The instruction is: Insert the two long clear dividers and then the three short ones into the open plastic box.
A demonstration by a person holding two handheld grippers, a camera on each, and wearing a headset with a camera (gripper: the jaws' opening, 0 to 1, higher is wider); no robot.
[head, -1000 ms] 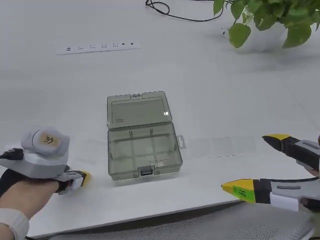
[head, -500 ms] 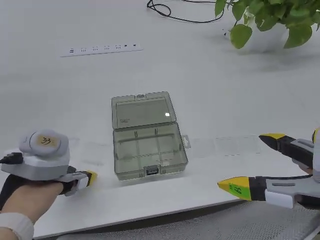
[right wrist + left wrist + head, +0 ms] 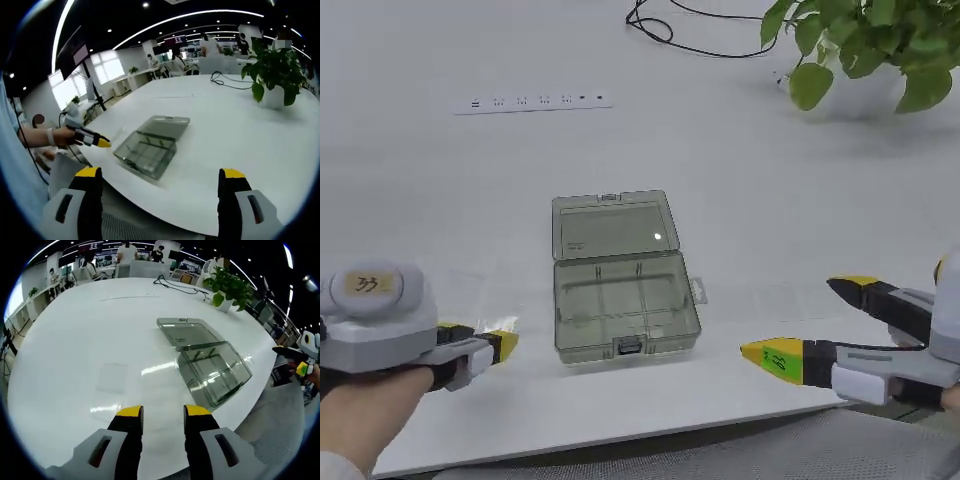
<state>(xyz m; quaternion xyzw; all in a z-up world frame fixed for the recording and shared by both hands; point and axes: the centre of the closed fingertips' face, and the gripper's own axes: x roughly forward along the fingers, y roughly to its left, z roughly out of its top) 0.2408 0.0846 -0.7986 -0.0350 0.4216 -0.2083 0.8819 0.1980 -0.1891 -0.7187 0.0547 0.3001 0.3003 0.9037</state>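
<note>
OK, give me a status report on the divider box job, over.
Left tool open, empty; right tool wide open, empty. Plastic box open, lid laid back. Clear dividers flat on table beside it. Nothing in the way.

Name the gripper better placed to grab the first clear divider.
Left, probably: the open left gripper has a flat clear plastic divider close ahead of its tips; the right gripper hangs back at the white table edge.

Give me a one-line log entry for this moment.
plastic box: open | left hand-held gripper: open, empty, left of box | right hand-held gripper: open, empty, right of box | clear dividers: flat on table
</note>
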